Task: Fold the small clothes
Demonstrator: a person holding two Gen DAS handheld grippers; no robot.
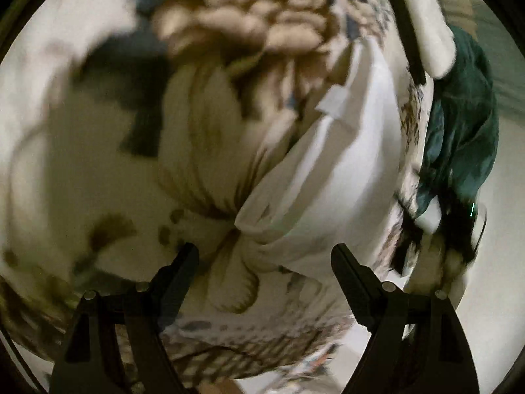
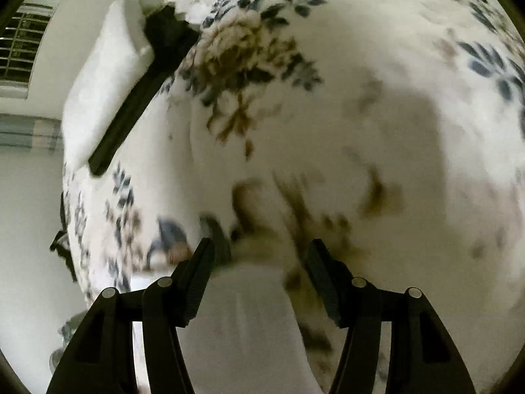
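Observation:
A small white garment (image 1: 331,164) lies crumpled on a floral bedspread (image 1: 98,164), running from the middle of the left wrist view toward the upper right. My left gripper (image 1: 265,256) is open, its jaws wide apart just in front of the garment's near bunched end. In the right wrist view a white piece of cloth (image 2: 249,312) lies between and below the jaws of my right gripper (image 2: 259,249), which is open. The image is blurred. I cannot tell whether the fingers touch the cloth.
A dark green garment (image 1: 459,115) lies at the bed's right edge. A white pillow (image 2: 105,75) and a black strap (image 2: 137,98) lie at the far left of the bedspread (image 2: 393,131). Wall and a window with blinds (image 2: 23,39) lie beyond.

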